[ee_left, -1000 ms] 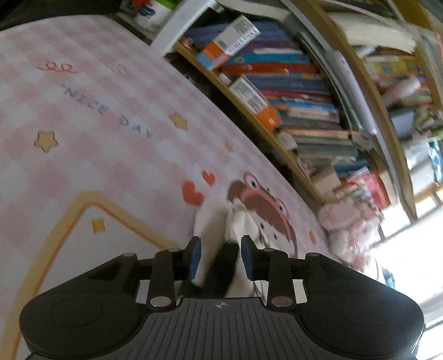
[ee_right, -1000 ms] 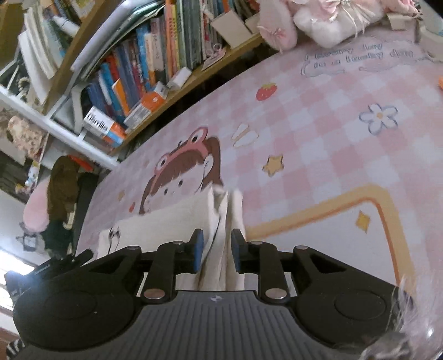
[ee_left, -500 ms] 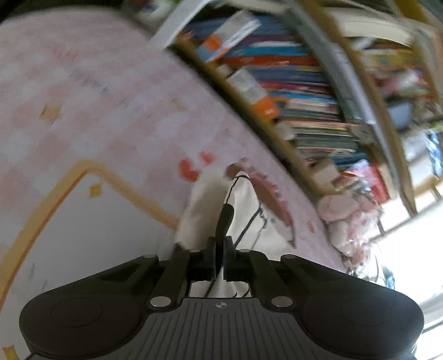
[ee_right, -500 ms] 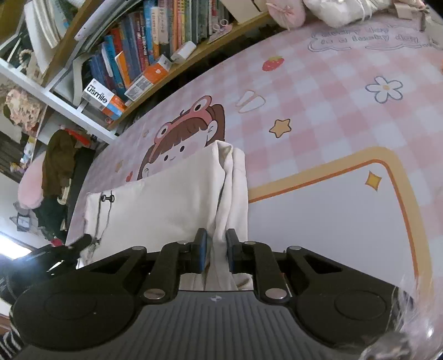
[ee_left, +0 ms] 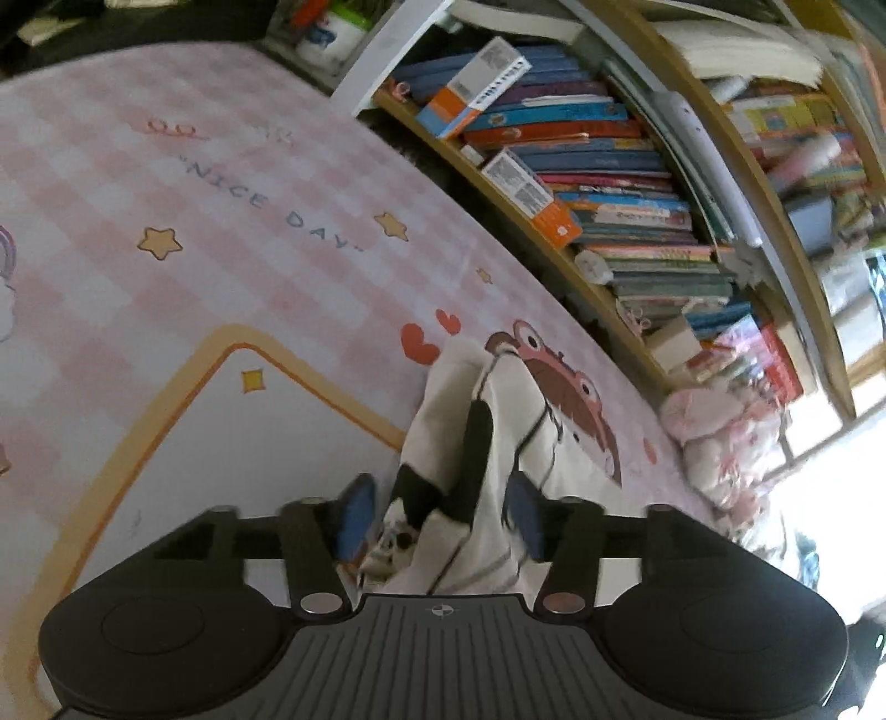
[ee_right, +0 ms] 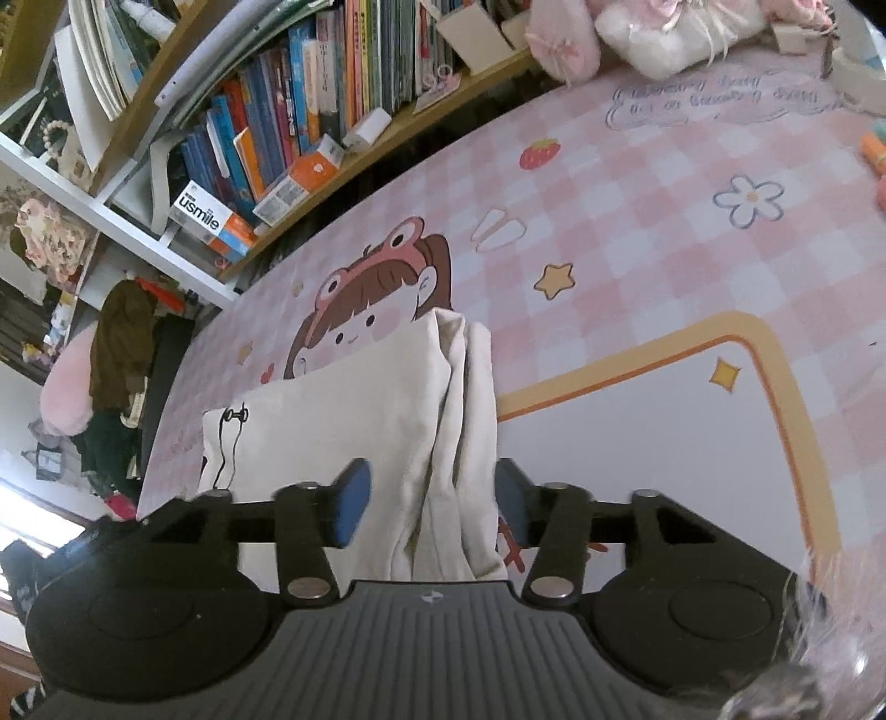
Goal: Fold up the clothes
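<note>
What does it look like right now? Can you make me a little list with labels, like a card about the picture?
garment: cream garment with black print, lying folded on the mat
surface: pink checked mat with stars, a flower and a cartoon girl in a frog hat
left gripper: jaws opening, cloth between the pads, not pinched
right gripper: jaws opening, garment's bunched edge between the pads, not pinched
background: bookshelf packed with books, pink plush toys beside it
</note>
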A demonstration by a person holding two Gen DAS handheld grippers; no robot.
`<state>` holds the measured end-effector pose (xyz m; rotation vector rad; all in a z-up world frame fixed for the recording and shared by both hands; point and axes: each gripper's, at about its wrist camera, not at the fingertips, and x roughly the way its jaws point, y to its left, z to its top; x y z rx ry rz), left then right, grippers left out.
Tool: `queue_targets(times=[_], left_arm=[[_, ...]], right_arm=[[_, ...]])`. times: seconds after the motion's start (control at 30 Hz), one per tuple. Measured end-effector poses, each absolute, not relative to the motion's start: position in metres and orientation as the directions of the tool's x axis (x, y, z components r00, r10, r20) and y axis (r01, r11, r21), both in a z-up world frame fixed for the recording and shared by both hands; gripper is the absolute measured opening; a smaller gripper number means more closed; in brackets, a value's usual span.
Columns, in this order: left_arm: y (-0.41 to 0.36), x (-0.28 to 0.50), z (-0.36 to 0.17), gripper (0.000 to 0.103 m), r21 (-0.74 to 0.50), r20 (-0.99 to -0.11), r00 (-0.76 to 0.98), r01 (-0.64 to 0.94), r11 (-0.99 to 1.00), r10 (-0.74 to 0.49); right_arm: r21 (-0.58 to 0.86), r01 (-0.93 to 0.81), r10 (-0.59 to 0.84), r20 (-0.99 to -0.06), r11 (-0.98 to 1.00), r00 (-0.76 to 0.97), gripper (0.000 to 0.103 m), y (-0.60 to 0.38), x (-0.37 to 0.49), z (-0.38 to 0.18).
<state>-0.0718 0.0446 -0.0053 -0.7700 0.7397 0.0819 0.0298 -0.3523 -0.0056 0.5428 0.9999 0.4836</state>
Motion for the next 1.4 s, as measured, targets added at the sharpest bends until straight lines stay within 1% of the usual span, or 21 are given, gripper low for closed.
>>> queue_targets(times=[0.03, 0.07, 0.1, 0.2, 0.33, 0.4, 0.47, 0.53, 0.57, 0.63, 0.67, 0.7, 0.73, 0.8, 0.87, 0.93, 1.07, 1.13, 1.2, 1.37, 1.4], left_arm=[[0.042, -0.075, -0.004, 0.071, -0.595, -0.639, 0.744, -0.319, 0.738, -0.194], [0.039, -0.077, -0.003, 0.078, -0.584, -0.646, 0.738, -0.313, 0.749, -0.195], [0.037, -0.077, -0.003, 0.079, -0.572, -0.654, 0.732, -0.311, 0.759, -0.192], [0.035, -0.071, -0.006, 0.079, -0.551, -0.681, 0.711, -0.341, 0.762, -0.174], [0.041, -0.056, -0.014, 0.079, -0.574, -0.693, 0.696, -0.373, 0.729, -0.189], [0.042, -0.049, -0.016, 0.077, -0.591, -0.685, 0.700, -0.372, 0.716, -0.202], [0.041, -0.042, -0.017, 0.076, -0.606, -0.682, 0.696, -0.368, 0.705, -0.223], [0.039, -0.037, -0.017, 0.070, -0.610, -0.685, 0.689, -0.365, 0.703, -0.237], [0.035, -0.036, -0.016, 0.066, -0.595, -0.694, 0.684, -0.367, 0.715, -0.227], [0.029, -0.034, -0.015, 0.054, -0.565, -0.711, 0.672, -0.372, 0.736, -0.206], [0.027, -0.035, -0.014, 0.043, -0.557, -0.718, 0.667, -0.380, 0.739, -0.198], [0.026, -0.037, -0.013, 0.033, -0.561, -0.715, 0.670, -0.384, 0.734, -0.197], [0.024, -0.040, -0.010, 0.028, -0.571, -0.705, 0.681, -0.380, 0.727, -0.198], [0.017, -0.045, -0.001, 0.024, -0.565, -0.692, 0.698, -0.361, 0.742, -0.188], [0.008, -0.048, 0.008, 0.024, -0.540, -0.685, 0.708, -0.335, 0.772, -0.172], [0.004, -0.048, 0.012, 0.024, -0.525, -0.685, 0.709, -0.322, 0.788, -0.166], [0.018, -0.047, 0.004, 0.027, -0.557, -0.695, 0.695, -0.353, 0.752, -0.188], [0.025, -0.047, -0.001, 0.032, -0.586, -0.690, 0.692, -0.362, 0.725, -0.212], [0.028, -0.046, -0.006, 0.042, -0.594, -0.695, 0.684, -0.373, 0.713, -0.222], [0.032, -0.043, -0.016, 0.052, -0.621, -0.697, 0.671, -0.391, 0.679, -0.252], [0.031, -0.043, -0.016, 0.053, -0.628, -0.692, 0.675, -0.388, 0.675, -0.256]], right_arm=[[0.627, -0.128, 0.608, -0.654, 0.769, 0.450, 0.057, -0.353, 0.030, -0.005], [0.625, -0.121, 0.606, -0.663, 0.771, 0.439, 0.059, -0.354, 0.030, -0.005], [0.625, -0.111, 0.605, -0.673, 0.773, 0.426, 0.061, -0.355, 0.031, -0.006], [0.648, -0.066, 0.620, -0.688, 0.759, 0.378, 0.062, -0.358, 0.033, -0.014], [0.669, -0.035, 0.637, -0.689, 0.743, 0.346, 0.062, -0.356, 0.040, -0.022], [0.678, -0.030, 0.646, -0.684, 0.734, 0.339, 0.062, -0.353, 0.044, -0.024], [0.686, -0.030, 0.655, -0.679, 0.727, 0.332, 0.059, -0.349, 0.049, -0.025], [0.685, -0.038, 0.658, -0.680, 0.727, 0.325, 0.049, -0.343, 0.054, -0.027], [0.681, -0.044, 0.656, -0.682, 0.731, 0.323, 0.046, -0.340, 0.056, -0.027], [0.654, -0.068, 0.637, -0.699, 0.753, 0.327, 0.037, -0.332, 0.058, -0.025], [0.640, -0.082, 0.628, -0.706, 0.764, 0.328, 0.034, -0.328, 0.058, -0.023], [0.630, -0.104, 0.624, -0.707, 0.769, 0.333, 0.026, -0.326, 0.058, -0.021], [0.618, -0.139, 0.623, -0.702, 0.774, 0.344, 0.021, -0.323, 0.056, -0.017], [0.568, -0.242, 0.615, -0.687, 0.787, 0.387, 0.018, -0.317, 0.050, -0.004], [0.523, -0.332, 0.619, -0.661, 0.785, 0.424, 0.017, -0.313, 0.042, 0.009], [0.504, -0.364, 0.622, -0.658, 0.783, 0.425, 0.017, -0.312, 0.041, 0.013], [0.536, -0.292, 0.610, -0.695, 0.793, 0.382, 0.018, -0.319, 0.050, 0.000], [0.566, -0.233, 0.610, -0.703, 0.791, 0.365, 0.032, -0.327, 0.053, -0.007], [0.587, -0.188, 0.612, -0.709, 0.788, 0.350, 0.037, -0.333, 0.055, -0.013], [0.641, -0.123, 0.642, -0.699, 0.758, 0.314, 0.042, -0.338, 0.060, -0.025], [0.654, -0.119, 0.653, -0.689, 0.747, 0.314, 0.042, -0.338, 0.061, -0.026]])
